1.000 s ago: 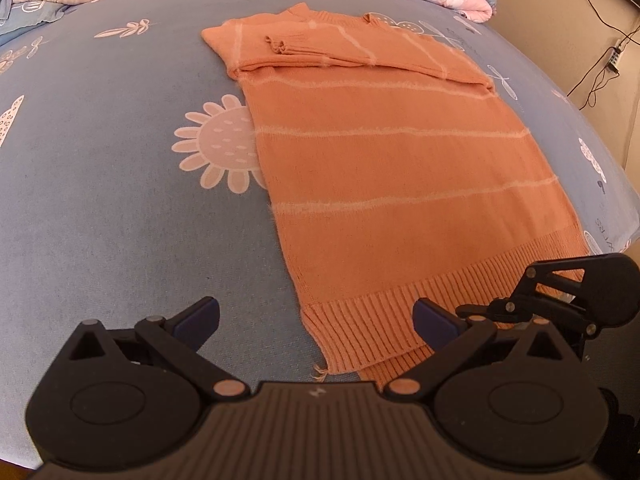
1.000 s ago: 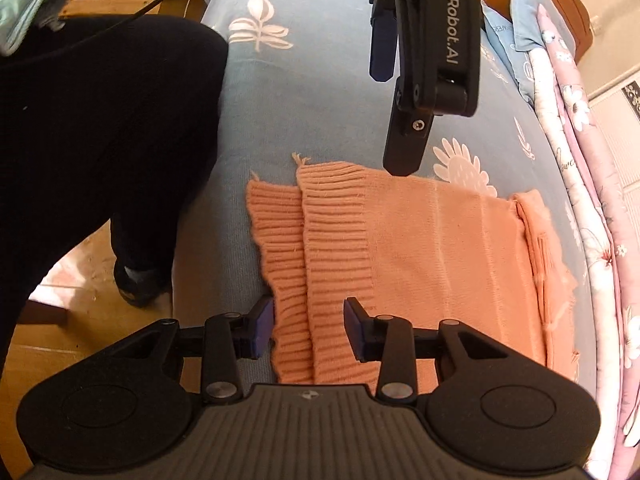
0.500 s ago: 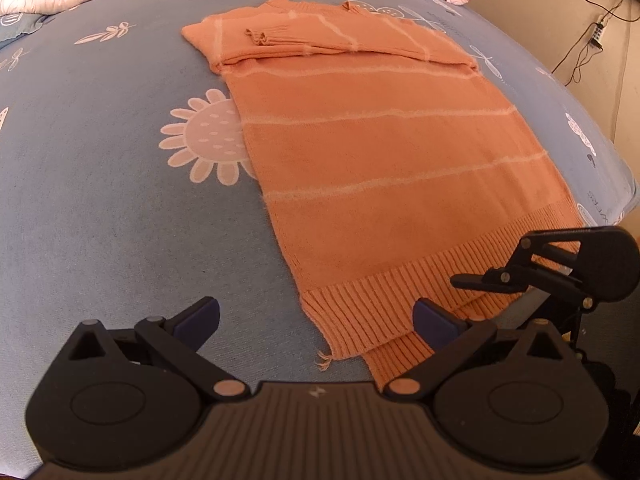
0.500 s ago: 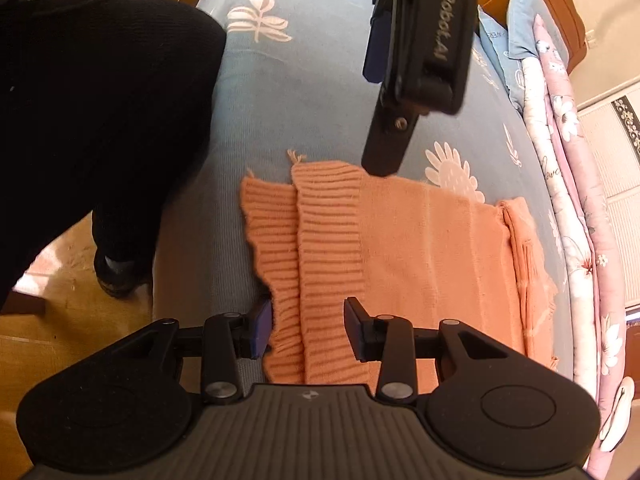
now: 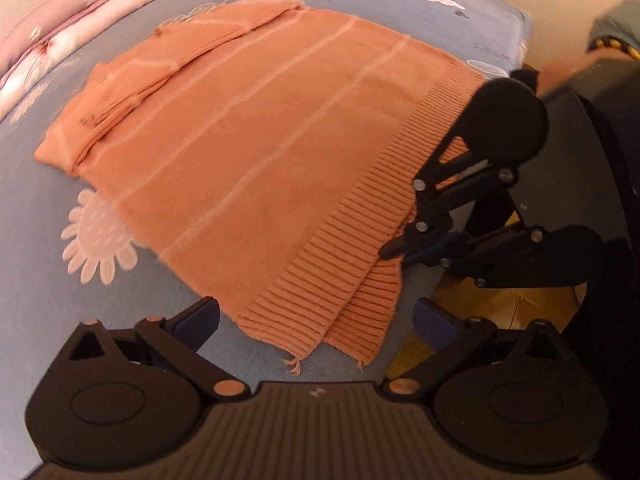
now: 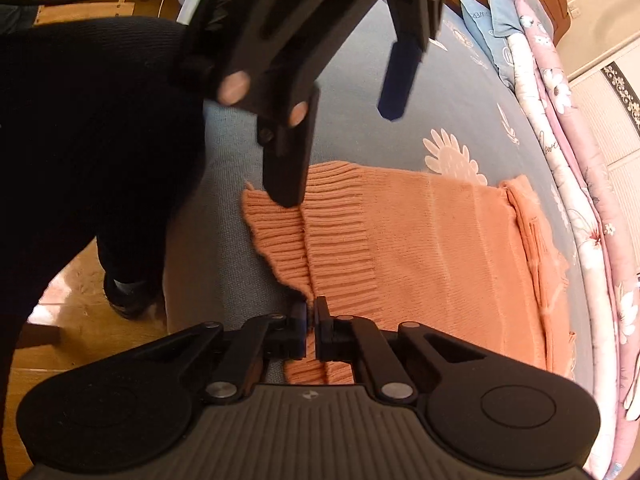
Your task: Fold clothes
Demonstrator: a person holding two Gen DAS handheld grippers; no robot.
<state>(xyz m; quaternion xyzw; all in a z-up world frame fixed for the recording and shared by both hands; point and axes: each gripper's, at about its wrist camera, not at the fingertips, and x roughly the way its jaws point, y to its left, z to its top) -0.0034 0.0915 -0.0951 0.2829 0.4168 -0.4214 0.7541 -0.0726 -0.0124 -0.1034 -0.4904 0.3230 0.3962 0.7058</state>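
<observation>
An orange knit sweater (image 5: 260, 140) lies flat on the bed, sleeves folded across its far end and its ribbed hem toward me. My right gripper (image 6: 311, 312) is at the hem's near-right corner, its jaws closing tight with the ribbed hem (image 6: 332, 248) pinched between the pads. The left wrist view shows that right gripper (image 5: 390, 250) at the hem's right end. My left gripper (image 5: 316, 314) is open and hovers over the hem's other corner, with the frayed edge (image 5: 304, 340) lying between its spread fingers. In the right wrist view the left gripper (image 6: 340, 144) hangs above the hem.
The bed sheet (image 5: 60, 320) is grey-blue with a flower print (image 5: 100, 244). Pink floral quilts (image 6: 580, 200) are stacked along the far side. A person's dark trouser leg (image 6: 100, 140) stands at the bed edge on the wooden floor (image 6: 72, 320).
The right jaws went from open around the hem to shut on it. The left gripper rolled and slid sideways over the hem corner, staying open.
</observation>
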